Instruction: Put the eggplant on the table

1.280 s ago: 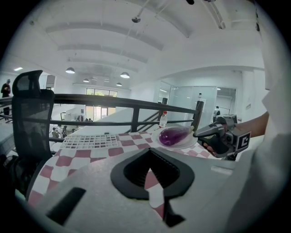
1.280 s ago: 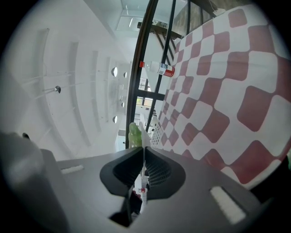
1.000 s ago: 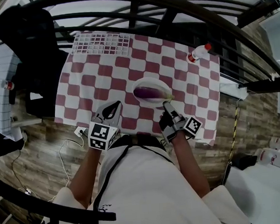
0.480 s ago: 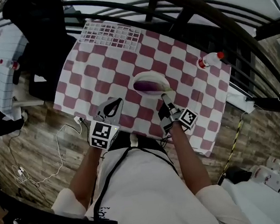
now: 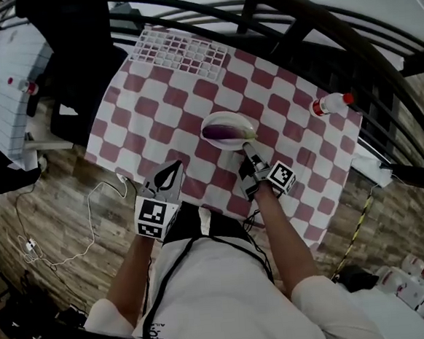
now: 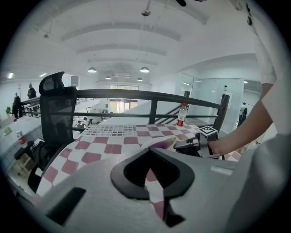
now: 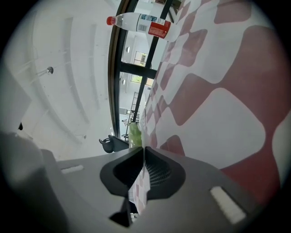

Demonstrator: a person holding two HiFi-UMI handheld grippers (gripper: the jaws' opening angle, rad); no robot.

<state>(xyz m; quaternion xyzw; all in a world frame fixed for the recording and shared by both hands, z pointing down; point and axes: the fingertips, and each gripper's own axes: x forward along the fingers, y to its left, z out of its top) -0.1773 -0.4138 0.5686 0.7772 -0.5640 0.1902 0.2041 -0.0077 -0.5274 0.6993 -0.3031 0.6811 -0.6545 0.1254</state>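
A purple eggplant [image 5: 222, 133] with a green stem [image 5: 252, 134] lies in a white plate [image 5: 212, 121] on the red-and-white checked table [image 5: 156, 114]. My right gripper [image 5: 248, 149] is turned on its side at the plate's near right rim, jaws shut, tips right at the stem. In the right gripper view the stem [image 7: 134, 134] shows just past the closed tips [image 7: 143, 150]. My left gripper [image 5: 171, 173] hovers over the table's near edge, shut and holding nothing [image 6: 151, 152]. The left gripper view shows the eggplant [image 6: 161, 144] and the right gripper [image 6: 200, 143] beside it.
A plastic bottle with a red cap [image 5: 330, 104] lies at the table's far right. A white grid rack [image 5: 181, 52] sits at the far edge. A black chair [image 5: 70, 37] stands to the left; a dark railing [image 5: 295, 19] runs behind the table.
The head camera has shifted, so the table sits differently in view. Both grippers keep their places relative to the plate; the right one stays at the eggplant's stem.
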